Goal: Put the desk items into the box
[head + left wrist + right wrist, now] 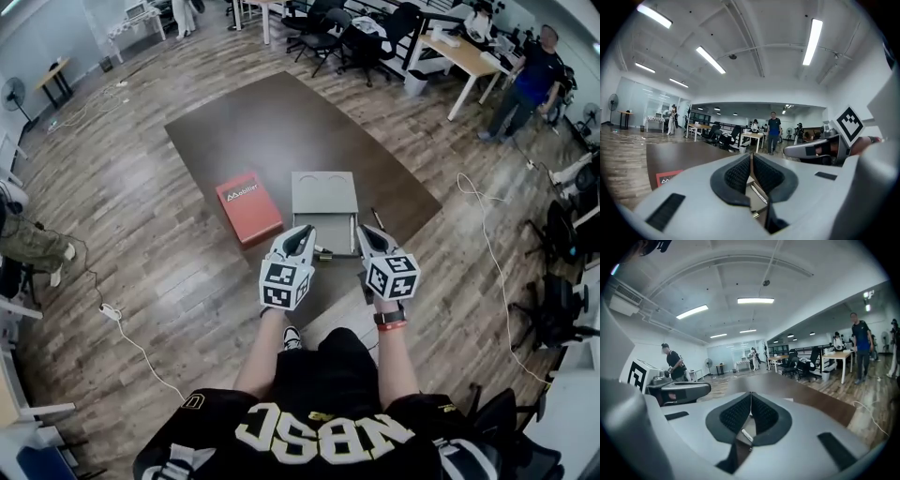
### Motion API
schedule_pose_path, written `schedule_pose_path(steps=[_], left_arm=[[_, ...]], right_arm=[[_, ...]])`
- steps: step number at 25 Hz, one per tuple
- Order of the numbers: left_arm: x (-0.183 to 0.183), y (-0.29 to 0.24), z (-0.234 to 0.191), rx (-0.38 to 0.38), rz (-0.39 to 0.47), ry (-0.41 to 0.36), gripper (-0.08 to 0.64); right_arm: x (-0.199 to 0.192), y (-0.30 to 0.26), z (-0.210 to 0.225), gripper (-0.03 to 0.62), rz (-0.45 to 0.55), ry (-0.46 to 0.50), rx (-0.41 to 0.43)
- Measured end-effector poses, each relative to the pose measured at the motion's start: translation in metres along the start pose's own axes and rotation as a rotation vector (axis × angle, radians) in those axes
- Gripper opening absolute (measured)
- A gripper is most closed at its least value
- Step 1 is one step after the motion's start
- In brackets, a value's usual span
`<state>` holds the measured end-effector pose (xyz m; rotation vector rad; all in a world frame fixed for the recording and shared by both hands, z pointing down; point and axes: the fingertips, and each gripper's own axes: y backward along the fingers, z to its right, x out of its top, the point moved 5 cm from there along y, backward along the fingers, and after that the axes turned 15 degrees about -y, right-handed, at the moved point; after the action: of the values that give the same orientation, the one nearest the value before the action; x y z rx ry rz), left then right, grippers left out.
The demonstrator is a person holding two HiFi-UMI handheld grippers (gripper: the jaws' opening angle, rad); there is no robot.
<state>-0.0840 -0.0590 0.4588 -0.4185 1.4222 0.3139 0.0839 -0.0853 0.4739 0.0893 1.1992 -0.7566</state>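
Claws on both sides are shut with nothing caught in them: the left claw (302, 232) shows its ribbed pads pressed together at the tips in its own view, and the right claw (367, 232) looks the same in the right gripper view. They sit side by side over the near edge of the dark brown counter (244, 122), close together but not touching, both pointing away from the person. A red box (248, 206) with white print lies flat on the counter, just left of and beyond the left claw. A grey organizer (323, 192) with two round recesses along its far edge rests beside the red box, straight ahead of the gap between the two claws. A thin dark pen (377, 219) lies on the counter just right of the organizer, close to the right claw's tips. A small dark object (323, 254) sits between the two claws at the organizer's near edge; what it is cannot be made out.
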Motion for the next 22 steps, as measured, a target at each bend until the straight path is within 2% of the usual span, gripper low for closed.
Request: schedule_pose_path(steps=[4,8,11,15,22], left_arm=[[-0.027,-0.016,-0.005,-0.068,-0.065,0.037,0.03],[-0.04,-0.042,-0.001,-0.115,-0.1,0.037,0.031],[-0.046,-0.062,-0.008,-0.132,-0.122,0.038,0.031],[-0.059,-0.084,-0.011,-0.159,-0.172,0.046,0.03],[-0.081,-0.128,-0.002,-0.198,-0.267,0.062,0.031]], right_arm=[[-0.022,-0.021,0.016,0.017,-0.079,-0.024,-0.049],[-0.032,-0.04,0.046,0.02,-0.126,-0.056,-0.081],[-0.037,-0.058,0.061,0.026,-0.154,-0.076,-0.097],[-0.051,-0.081,0.084,0.036,-0.238,-0.09,-0.128],[-0.069,-0.11,0.136,0.095,-0.327,-0.151,-0.163]])
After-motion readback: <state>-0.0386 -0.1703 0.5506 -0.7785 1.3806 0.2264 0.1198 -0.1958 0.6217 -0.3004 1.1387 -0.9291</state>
